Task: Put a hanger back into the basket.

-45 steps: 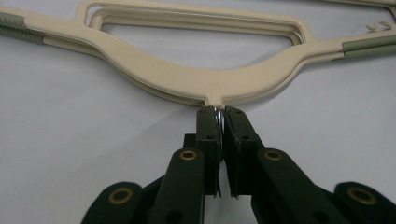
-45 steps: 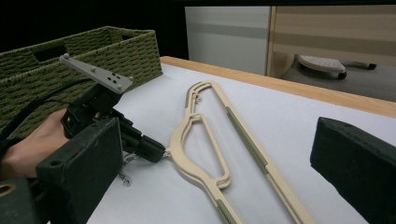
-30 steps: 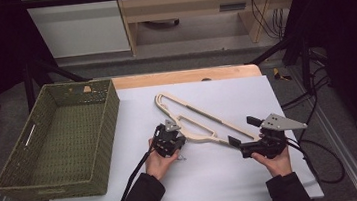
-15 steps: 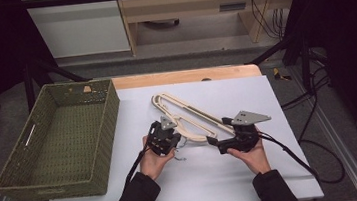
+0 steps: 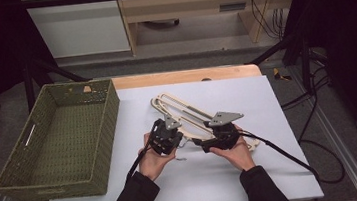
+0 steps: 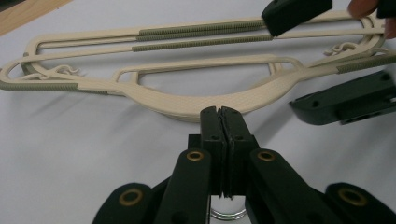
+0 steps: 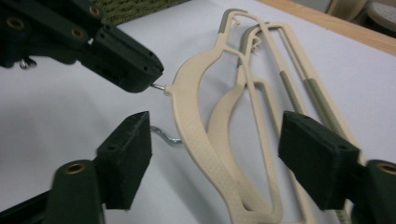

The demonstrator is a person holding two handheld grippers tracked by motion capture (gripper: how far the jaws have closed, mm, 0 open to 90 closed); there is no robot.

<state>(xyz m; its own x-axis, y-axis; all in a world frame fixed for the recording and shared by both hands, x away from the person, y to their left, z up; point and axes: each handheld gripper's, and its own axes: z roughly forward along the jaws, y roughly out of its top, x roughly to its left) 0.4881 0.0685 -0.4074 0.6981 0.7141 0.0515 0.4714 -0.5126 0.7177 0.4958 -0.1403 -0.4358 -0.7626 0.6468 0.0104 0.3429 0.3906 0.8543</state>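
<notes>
From above, my right gripper point(image 5: 206, 140) is closing in on the cream plastic hangers point(image 5: 188, 112) mid-desk. My left gripper point(image 6: 222, 116) is clamping a hanger's metal hook point(image 6: 227, 213). My right jaws are straddling the hanger's shoulder, wide apart.

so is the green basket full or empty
Empty: the high view looks straight into the basket and shows bare woven floor. Both hangers lie outside it, on the white tabletop.

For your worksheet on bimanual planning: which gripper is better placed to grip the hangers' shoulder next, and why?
Right. The right gripper is open, its jaws straddling the cream hangers; the left gripper is shut on a hanger's metal hook.
</notes>
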